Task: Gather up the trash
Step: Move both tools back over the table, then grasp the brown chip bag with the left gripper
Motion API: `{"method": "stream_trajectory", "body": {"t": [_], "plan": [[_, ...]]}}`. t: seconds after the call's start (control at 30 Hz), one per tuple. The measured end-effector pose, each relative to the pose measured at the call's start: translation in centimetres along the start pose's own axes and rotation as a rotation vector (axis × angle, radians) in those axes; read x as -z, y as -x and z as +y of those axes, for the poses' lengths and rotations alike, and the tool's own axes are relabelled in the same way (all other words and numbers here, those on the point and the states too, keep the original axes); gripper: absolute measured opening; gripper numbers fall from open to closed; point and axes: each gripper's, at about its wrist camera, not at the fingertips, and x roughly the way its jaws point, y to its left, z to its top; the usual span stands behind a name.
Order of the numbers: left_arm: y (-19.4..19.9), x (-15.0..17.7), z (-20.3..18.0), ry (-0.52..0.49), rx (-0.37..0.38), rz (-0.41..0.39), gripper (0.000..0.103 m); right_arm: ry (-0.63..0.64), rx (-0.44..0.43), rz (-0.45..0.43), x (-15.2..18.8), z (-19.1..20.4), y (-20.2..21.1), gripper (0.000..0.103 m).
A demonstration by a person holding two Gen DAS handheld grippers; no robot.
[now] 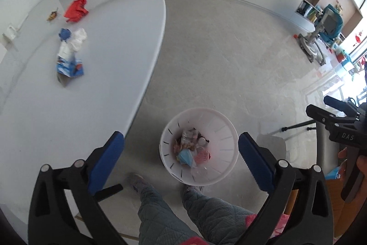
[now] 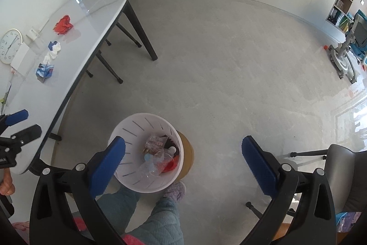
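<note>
A white slotted trash bin (image 1: 220, 121) (image 2: 128, 130) stands on the floor, holding several wrappers, a blue mask and clear plastic. My left gripper (image 1: 181, 141) hangs above the bin with its blue-padded jaws wide open and nothing between them. My right gripper (image 2: 183, 146) is open too, empty, over the bin's right side and the floor. On the white table (image 1: 45, 107) (image 2: 96, 15) lie a crumpled red wrapper (image 1: 76, 9) (image 2: 63, 25), a blue and white scrap (image 1: 72, 38) (image 2: 54, 47) and a blue printed carton (image 1: 68, 63) (image 2: 45, 70).
The person's legs (image 1: 172, 210) and slippers (image 2: 175, 192) stand beside the bin. A small brown wrapper (image 1: 52, 15) lies near the table's far side. A clock (image 2: 10, 46) leans by the wall. A chair (image 2: 344, 167) stands at right, a brown stool (image 2: 187, 157) behind the bin.
</note>
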Motion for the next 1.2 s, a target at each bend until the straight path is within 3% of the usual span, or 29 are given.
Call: {"method": "stream_trajectory", "body": {"t": [0.3, 0.53, 0.8, 0.97, 1.2], "plan": [[6.0, -1.0, 4.1, 0.175, -0.125, -0.106, 0.095, 0.115, -0.029, -0.103, -1.9, 2.9, 2.5, 0.101], [7.2, -0.9, 8.9, 0.325, -0.216, -0.119, 0.095, 0.224, -0.119, -0.124, -4.4, 7.3, 2.6, 0.101], [7.0, -2.1, 14.8, 0.382, -0.273, -0.122, 0.095, 0.323, -0.203, -0.138, -9.0, 14.7, 1.1, 0.101], [5.4, -5.2, 20.5, 0.405, -0.267, -0.119, 0.095, 0.356, -0.243, -0.143, -13.5, 20.5, -0.2, 0.101], [1.9, -12.2, 29.4, 0.380, -0.283, -0.138, 0.095, 0.397, -0.235, -0.132, -20.4, 28.3, -3.5, 0.101]]}}
